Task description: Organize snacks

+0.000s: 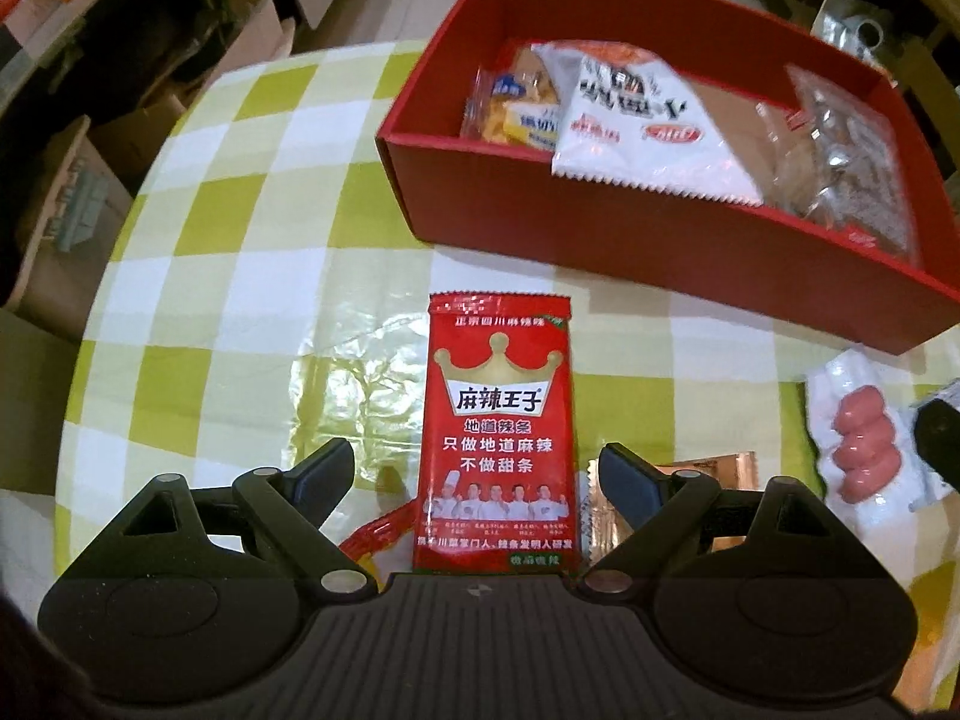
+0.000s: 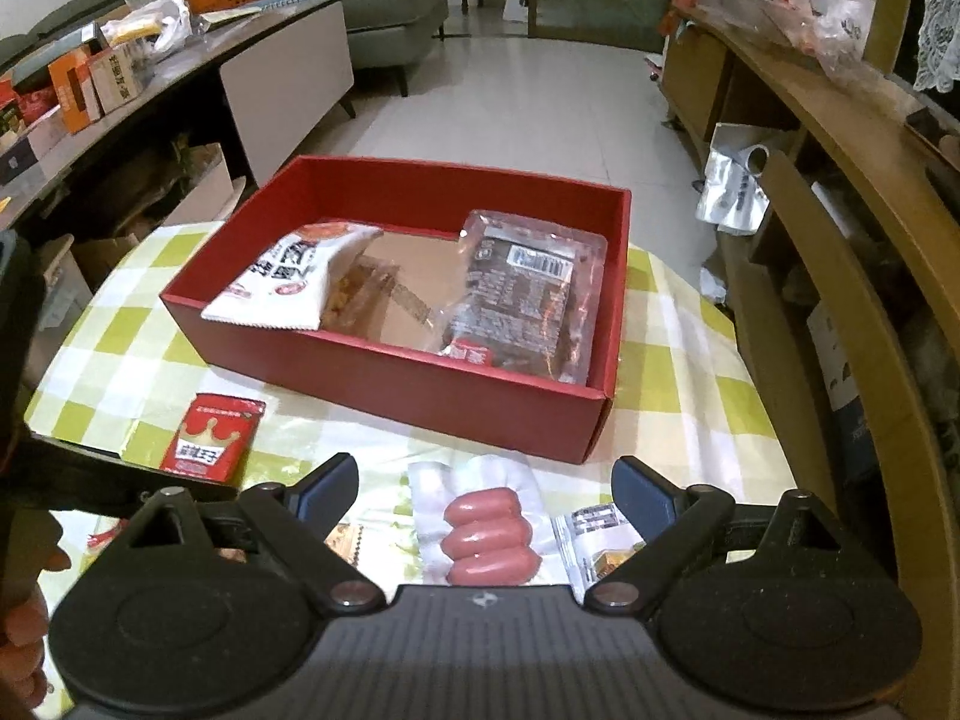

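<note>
Left gripper [image 1: 477, 471] spread wide and released, jaws standing either side of the red spicy-strip packet [image 1: 498, 432] without touching it. Packet lying flat on the green-and-white checked tabletop [image 1: 210, 228], its long side pointing toward the red box [image 1: 600, 240] just beyond. Right gripper [image 2: 485, 495] likewise released and grasping nothing, poised above the vacuum pack of pink sausages [image 2: 489, 531], which sits on the tabletop near the box's near wall. Small wrapped snack with a barcode [image 2: 600, 540] just right of the sausages; a gold-toned wrapper [image 1: 711, 468] partly hidden behind the left gripper's right finger. Inside the box: a white snack bag [image 2: 288, 276] at the left, leaning over the near wall, a clear pack of dark strips [image 2: 528, 300] at the right, and a yellow cracker pack [image 1: 516, 108] at the far left. Bare brown floor of the box showing between the bags
</note>
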Demonstrator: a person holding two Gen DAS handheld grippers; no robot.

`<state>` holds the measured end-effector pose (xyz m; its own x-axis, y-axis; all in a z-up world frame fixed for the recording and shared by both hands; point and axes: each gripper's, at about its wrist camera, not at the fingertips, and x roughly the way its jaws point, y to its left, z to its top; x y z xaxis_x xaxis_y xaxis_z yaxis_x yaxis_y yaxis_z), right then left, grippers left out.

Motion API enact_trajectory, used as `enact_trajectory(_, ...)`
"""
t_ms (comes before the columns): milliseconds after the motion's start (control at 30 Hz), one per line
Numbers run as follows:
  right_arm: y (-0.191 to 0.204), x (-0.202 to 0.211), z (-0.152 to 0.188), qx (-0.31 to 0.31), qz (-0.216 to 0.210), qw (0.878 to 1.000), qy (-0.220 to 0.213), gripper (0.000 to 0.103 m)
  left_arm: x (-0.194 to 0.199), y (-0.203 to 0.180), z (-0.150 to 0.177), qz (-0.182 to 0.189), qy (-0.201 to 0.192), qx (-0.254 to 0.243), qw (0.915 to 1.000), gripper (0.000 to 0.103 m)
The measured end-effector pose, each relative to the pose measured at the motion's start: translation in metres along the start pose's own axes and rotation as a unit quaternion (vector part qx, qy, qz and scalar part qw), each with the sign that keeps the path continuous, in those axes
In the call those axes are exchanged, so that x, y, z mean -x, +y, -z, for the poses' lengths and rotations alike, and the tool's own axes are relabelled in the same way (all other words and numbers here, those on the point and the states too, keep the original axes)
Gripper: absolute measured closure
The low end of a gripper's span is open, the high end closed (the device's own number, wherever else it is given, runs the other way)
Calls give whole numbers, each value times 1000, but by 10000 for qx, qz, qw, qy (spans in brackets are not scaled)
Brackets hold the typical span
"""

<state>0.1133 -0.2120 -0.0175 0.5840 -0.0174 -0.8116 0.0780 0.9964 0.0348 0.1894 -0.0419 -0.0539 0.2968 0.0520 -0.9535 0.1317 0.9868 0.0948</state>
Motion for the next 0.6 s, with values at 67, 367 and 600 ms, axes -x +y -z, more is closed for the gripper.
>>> enact_trajectory(67, -6, -3, 1, -36, 30, 10000, 78, 4, -7, 0, -1, -36, 101, 17, 9999, 11)
enact_trajectory(367, -40, -14, 1, -458, 61, 9983, 357, 4, -16, 3, 0, 80, 324, 115, 9994, 12)
enact_trajectory(600, -38, -29, 2, -483, -245, 9970, 552, 4, -10, 4, -1, 279, 376, 124, 9988, 38)
